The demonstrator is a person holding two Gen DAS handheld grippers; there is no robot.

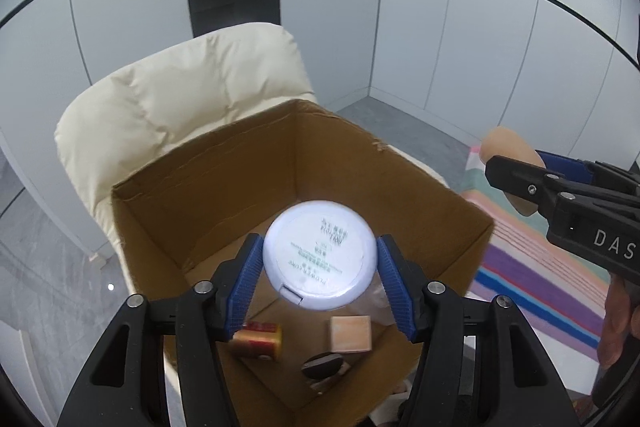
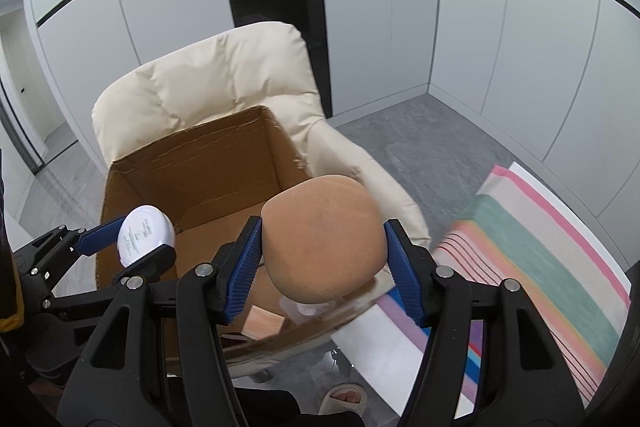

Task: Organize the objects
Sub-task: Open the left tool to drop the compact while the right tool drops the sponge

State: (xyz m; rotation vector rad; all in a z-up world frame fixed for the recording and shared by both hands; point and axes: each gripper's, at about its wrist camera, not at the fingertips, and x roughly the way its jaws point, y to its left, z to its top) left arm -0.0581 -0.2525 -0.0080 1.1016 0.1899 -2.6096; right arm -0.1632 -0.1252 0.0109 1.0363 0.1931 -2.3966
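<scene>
An open cardboard box [image 1: 208,195] stands on a cream chair. My left gripper [image 1: 320,263] is shut on a round white compact [image 1: 320,255] and holds it above the box's inside; the compact also shows in the right wrist view [image 2: 146,235]. My right gripper [image 2: 324,247] is shut on a tan makeup sponge [image 2: 324,239] above the box's right rim [image 2: 280,135]; the sponge also shows in the left wrist view [image 1: 508,155]. Inside the box lie a red-gold small box [image 1: 258,339], a wooden block [image 1: 351,335] and a dark object [image 1: 324,365].
The cream padded chair [image 1: 180,103] holds the box. A striped cloth [image 2: 540,259] covers a surface to the right. Grey floor [image 2: 420,131] and white wall panels lie behind. A foot in a slipper [image 2: 346,399] is below.
</scene>
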